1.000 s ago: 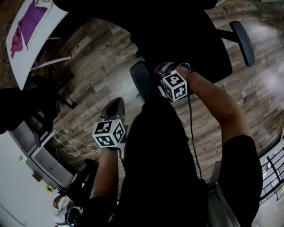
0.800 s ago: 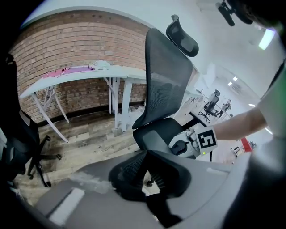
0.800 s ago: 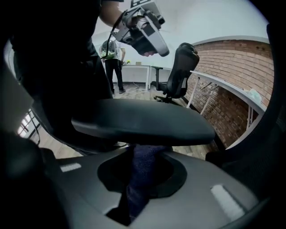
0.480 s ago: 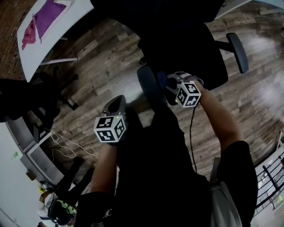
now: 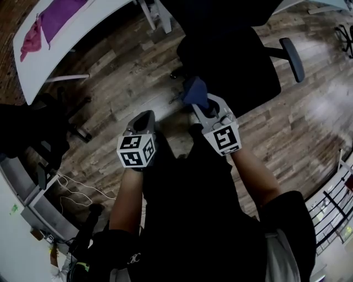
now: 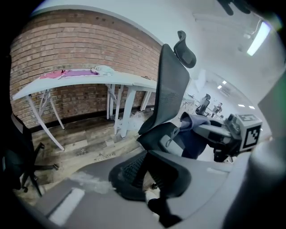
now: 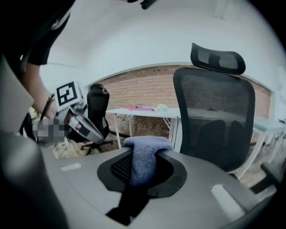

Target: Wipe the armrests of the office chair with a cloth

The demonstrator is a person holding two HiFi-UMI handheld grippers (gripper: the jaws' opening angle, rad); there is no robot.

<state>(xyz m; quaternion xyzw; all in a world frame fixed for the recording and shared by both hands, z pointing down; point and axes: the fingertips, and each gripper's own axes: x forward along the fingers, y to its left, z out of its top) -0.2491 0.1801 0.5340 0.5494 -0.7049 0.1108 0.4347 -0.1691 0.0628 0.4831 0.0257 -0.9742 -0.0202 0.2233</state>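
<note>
- Tabletop (image 5: 60,52), upper left: white, flat, curved edge. Purple fabric (image 5: 55,14) lay on it, cut off by the top of the frame.
- Floor (image 5: 116,71): grey-brown wood planks.
- Left tongs (image 5: 143,120), centre-left: smooth grey shell, black ribbed pads. Jaws were drawn together on nothing.
- Cloth (image 5: 194,91), centre: blue, soft, nubby, bunched. It was pinched in the right tongs (image 5: 201,103) beside the seat's edge; contact with the seat could not be told.
- Office chair (image 5: 231,60), upper centre: black, mesh back, back cut off at the top.
- Armrest (image 5: 292,58), upper right: dark, oblong. The other armrest was lost in shadow.
</note>
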